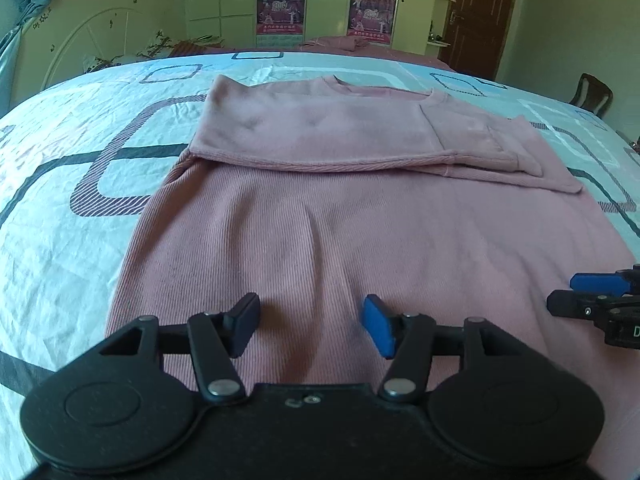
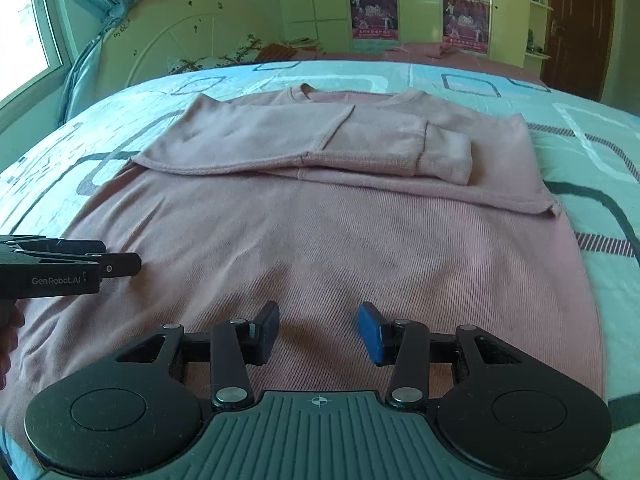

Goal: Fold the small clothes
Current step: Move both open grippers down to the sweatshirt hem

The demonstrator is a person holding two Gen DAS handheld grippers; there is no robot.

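Note:
A pink ribbed sweater [image 1: 340, 232] lies flat on the bed, neck at the far end, both sleeves folded across its chest. It also shows in the right wrist view [image 2: 360, 240]. My left gripper [image 1: 310, 324] is open and empty, just above the sweater's near hem area. My right gripper [image 2: 318, 330] is open and empty over the hem further right. The right gripper also shows at the right edge of the left wrist view [image 1: 592, 296], and the left gripper shows at the left edge of the right wrist view [image 2: 120, 264].
The bed sheet [image 1: 80, 200] is light blue with dark rounded-square patterns. A white headboard [image 1: 92, 40] and curtain stand at the far left. Wardrobe doors with posters [image 1: 280, 8] and a brown door [image 1: 476, 12] are behind. A chair [image 1: 592, 94] stands at the right.

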